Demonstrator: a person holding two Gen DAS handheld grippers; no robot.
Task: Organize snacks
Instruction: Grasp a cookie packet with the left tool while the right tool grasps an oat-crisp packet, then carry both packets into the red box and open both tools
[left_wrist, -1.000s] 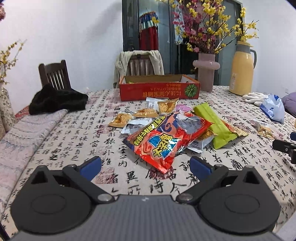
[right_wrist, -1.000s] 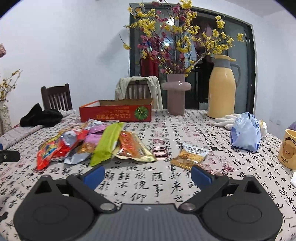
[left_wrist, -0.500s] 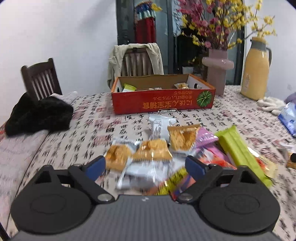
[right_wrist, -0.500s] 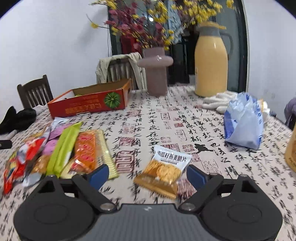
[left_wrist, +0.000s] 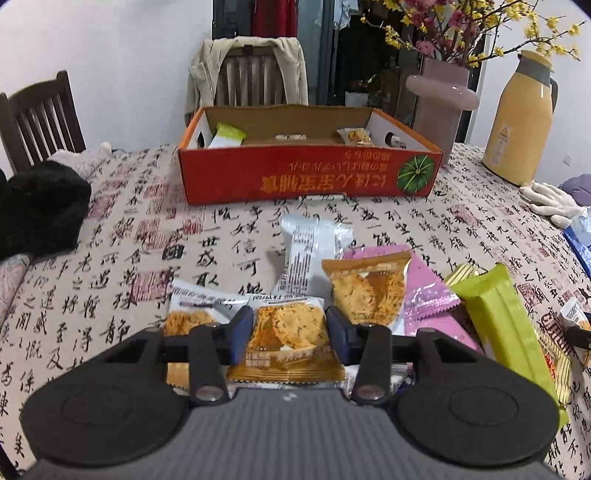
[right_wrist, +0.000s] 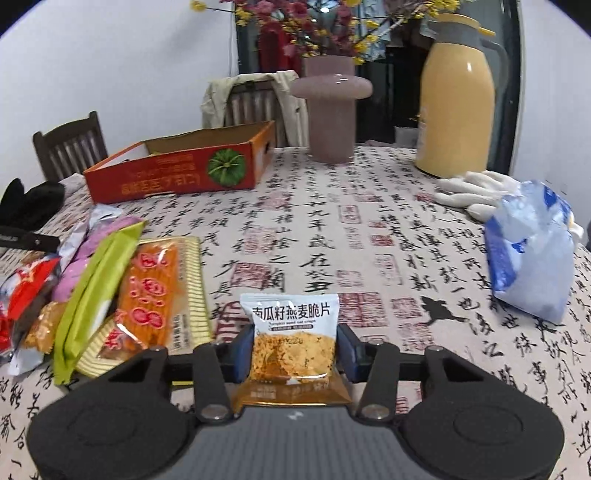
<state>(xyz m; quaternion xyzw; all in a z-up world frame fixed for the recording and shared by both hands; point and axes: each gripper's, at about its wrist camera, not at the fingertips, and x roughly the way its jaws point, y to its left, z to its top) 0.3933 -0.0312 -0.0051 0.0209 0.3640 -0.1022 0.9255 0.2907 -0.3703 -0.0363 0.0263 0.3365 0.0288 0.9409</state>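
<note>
Soft even indoor light, faint shadows, sharp centre, fisheye bending, dark vignetted corners

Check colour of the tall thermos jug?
Yellow body, grey lid: thermos jug, clearest in the right wrist view.

Home dining room, tablecloth (left_wrist: 229, 236), chairs (left_wrist: 40, 114), vase (right_wrist: 330, 110)

Two close wrist views angled down, sharing red box (left_wrist: 310, 177) (right_wrist: 173, 177)
</note>
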